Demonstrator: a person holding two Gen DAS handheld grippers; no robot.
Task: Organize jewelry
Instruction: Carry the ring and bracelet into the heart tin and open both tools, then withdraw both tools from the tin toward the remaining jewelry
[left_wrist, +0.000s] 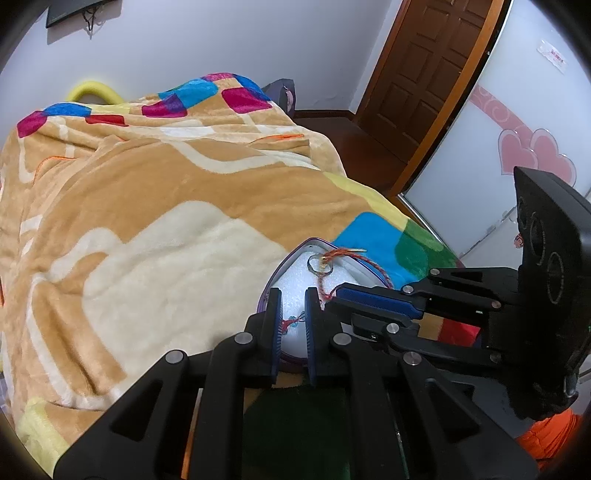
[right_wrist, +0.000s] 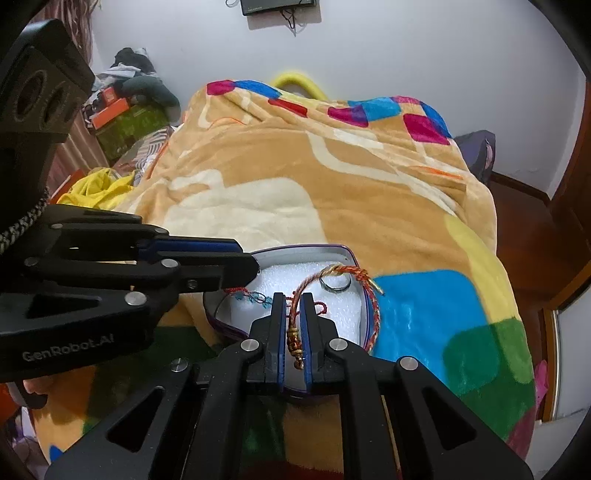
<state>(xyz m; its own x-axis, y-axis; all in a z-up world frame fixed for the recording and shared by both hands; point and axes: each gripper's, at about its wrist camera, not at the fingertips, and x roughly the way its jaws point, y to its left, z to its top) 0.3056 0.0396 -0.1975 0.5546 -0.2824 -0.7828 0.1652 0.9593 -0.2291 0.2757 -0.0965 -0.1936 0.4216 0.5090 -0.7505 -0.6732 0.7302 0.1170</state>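
Resting on the plush blanket (right_wrist: 369, 192), heart-shaped foam-lined tin (right_wrist: 343, 314) taking the red-gold braided bracelet (right_wrist: 373, 314), best lowered slowly by right gripper (right_wrist: 293, 306) clenched on its beaded end, left gripper (left_wrist: 293, 314) parted over the thin red-teal cord (left_wrist: 293, 323), silver ring (right_wrist: 334, 285) undisturbed.

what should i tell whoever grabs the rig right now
Right tongs: shut on the red-and-gold braided cord bracelet, beaded end between the fingers, the rest looping over the tin's rim.
Left tongs: open, over the tin's near edge, holding nothing.
Heart-shaped purple tin with white foam lining sits on the plush blanket. On the foam: a silver ring and a thin red-and-teal string bracelet.
Left: lay the braided bracelet fully inside and release it.
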